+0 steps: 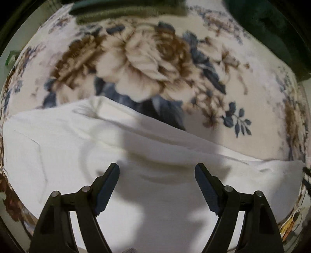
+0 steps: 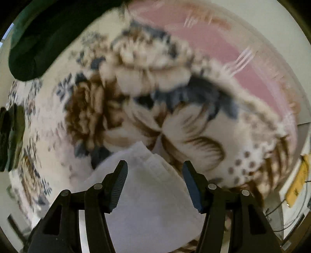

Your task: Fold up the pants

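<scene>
The white pants (image 1: 58, 146) lie spread and creased on a floral blanket (image 1: 136, 58), filling the lower half of the left wrist view. My left gripper (image 1: 157, 167) points down over them, jaws wide open, nothing between the pads; its shadow falls on the cloth. In the right wrist view a layered, folded corner of the white pants (image 2: 147, 194) points away from me. My right gripper (image 2: 155, 163) hovers over that corner with its jaws open and no cloth pinched. Both views are blurred.
A dark green cloth (image 1: 272, 29) lies at the blanket's far right, also seen as a dark green cloth (image 2: 38, 39) at upper left. An olive ribbed garment (image 1: 126, 11) lies at the far edge. A pink cover (image 2: 204, 42) borders the floral blanket (image 2: 87, 109). A yellow object (image 2: 297, 181) sits off to the right.
</scene>
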### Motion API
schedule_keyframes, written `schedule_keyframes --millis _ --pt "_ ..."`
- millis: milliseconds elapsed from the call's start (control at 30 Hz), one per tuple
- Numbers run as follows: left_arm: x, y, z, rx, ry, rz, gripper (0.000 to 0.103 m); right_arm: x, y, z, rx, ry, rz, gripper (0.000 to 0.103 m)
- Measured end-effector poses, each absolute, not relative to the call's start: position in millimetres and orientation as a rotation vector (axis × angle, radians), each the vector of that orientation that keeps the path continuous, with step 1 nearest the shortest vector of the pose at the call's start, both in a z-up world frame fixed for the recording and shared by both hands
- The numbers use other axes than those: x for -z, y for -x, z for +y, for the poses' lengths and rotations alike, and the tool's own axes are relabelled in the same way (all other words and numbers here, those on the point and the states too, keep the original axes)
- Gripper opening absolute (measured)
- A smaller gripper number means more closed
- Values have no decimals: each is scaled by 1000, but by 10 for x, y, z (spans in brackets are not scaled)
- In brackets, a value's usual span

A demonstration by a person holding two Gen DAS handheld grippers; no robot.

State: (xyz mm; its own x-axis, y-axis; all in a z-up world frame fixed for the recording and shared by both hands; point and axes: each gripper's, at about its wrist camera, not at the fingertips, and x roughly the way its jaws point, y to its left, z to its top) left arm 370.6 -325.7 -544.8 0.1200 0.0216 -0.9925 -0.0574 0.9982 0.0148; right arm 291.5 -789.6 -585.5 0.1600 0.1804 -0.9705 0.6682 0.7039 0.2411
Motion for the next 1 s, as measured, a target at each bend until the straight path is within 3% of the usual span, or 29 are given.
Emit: schedule_keyframes --millis 33,67,200,333,433,467,567,700,867,967,1000 --pt "5484 -3721 -3284 -68 34 1455 79 5917 -2902 -7924 372 -791 1392 40" --pt "5506 -3734 -3302 -79 31 1457 79 5936 -2887 -7935 365 -781 1384 14" --pt "5552 -3777 -3358 -97 0 1454 79 5693 -2709 -7867 376 -739 1286 7" --pt "5614 -3821 -3401 -111 -26 1454 79 5597 -2590 -7986 437 -769 1245 6" --pt "5657 -3886 -3397 -140 -24 1467 79 5895 -2614 -8067 394 -886 1347 10" --pt "5646 -3898 -3384 -147 -13 1470 79 5967 -2587 -8144 372 -961 1362 22" --pt "5529 -3861 -3391 -118 10 1473 79 5777 -2337 -8339 373 -1040 1283 44" --pt "5306 -3580 -3619 -36 -19 1450 79 5619 -1818 -8407 402 -1126 1240 45" --pt "5444 -3247 -3831 2 -82 1502 79 5973 -1467 -8171 424 -1289 1219 44" --pt "5645 -3180 -3857 -18 -94 1542 79 6049 -1435 -8029 489 -1295 1175 0" --pt "5711 -3174 -3854 -24 -99 1554 79 5991 -1414 -8003 520 -1266 1158 0"
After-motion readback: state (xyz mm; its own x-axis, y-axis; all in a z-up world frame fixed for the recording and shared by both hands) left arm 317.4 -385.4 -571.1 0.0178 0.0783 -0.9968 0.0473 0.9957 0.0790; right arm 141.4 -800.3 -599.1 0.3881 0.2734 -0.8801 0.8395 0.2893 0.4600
